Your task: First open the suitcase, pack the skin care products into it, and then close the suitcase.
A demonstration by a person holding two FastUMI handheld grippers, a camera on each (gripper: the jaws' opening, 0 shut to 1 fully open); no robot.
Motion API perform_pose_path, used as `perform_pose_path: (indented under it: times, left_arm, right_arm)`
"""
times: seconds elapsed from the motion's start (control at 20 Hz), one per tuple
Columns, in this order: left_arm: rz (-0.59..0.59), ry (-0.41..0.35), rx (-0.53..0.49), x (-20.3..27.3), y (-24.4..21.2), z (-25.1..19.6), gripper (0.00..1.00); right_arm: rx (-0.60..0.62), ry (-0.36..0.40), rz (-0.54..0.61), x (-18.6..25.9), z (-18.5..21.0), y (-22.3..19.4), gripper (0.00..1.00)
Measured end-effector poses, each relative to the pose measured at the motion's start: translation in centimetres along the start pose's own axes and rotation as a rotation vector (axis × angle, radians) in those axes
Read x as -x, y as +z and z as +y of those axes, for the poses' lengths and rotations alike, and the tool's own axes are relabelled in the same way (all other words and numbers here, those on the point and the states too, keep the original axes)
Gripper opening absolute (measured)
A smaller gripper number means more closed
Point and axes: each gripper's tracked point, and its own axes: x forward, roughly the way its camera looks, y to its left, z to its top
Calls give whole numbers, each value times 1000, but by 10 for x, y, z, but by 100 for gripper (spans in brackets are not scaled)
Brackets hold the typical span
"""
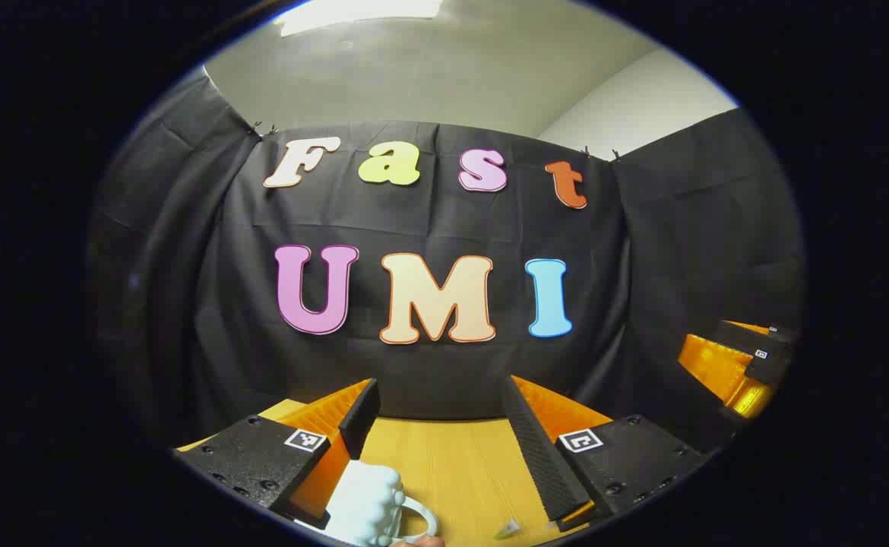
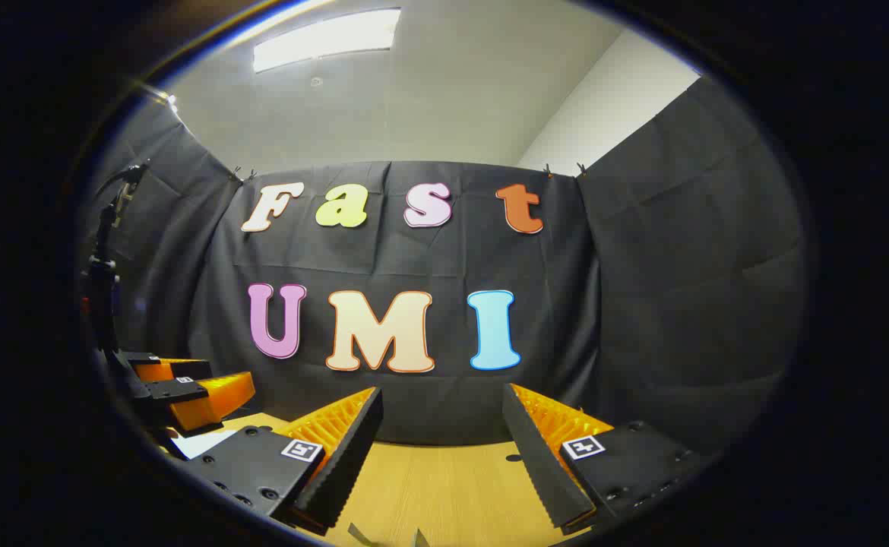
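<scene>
**Both claws spread wide above the wooden table, nothing held**

In the left gripper view the left gripper points level at the black cloth wall, its fingers wide apart with bare wooden table between them. A pale, lumpy white mug with a loop handle sits at the bottom edge, just beside the lower-left finger; whether they touch cannot be told. The right gripper shows at the right edge.

In the right gripper view the right gripper is likewise spread wide and empty, over open tabletop. No suitcase or skin care product can be made out.
</scene>
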Motion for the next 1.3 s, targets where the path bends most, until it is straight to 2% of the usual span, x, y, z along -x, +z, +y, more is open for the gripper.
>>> perform_pose_path:
  times: [0.1, 0.35, 0.5, 0.65, 0.8, 0.9, 0.95, 1.0, 1.3]
  left_arm:
    - [4, -8, 4, -2, -3, -7, 95]
    - [64, 14, -24, -7, -27, -18, 95]
    - [164, 70, -50, -6, -64, -15, 95]
    - [300, 123, -107, -4, -111, -9, 95]
    - [447, 135, -136, 0, -159, -8, 95]
    - [528, 125, -150, 4, -188, -4, 95]
    - [583, 121, -160, 4, -207, 0, 96]
    - [640, 121, -156, 8, -222, 6, 95]
    - [865, 80, -18, 28, -284, 18, 94]
  right_arm:
    - [-1, 1, 10, -3, -7, -5, 96]
    - [3, 55, 38, -13, -16, -22, 100]
    - [-6, 108, 86, -25, -25, -48, 98]
    - [-85, 157, 135, -36, -35, -72, 98]
    - [-116, 136, 210, -45, -54, -97, 98]
    - [-136, 115, 195, -49, -66, -92, 98]
    - [-127, 89, 196, -52, -73, -92, 94]
    - [-117, 64, 210, -53, -81, -99, 98]
    - [-75, -9, 292, -49, -80, -117, 98]
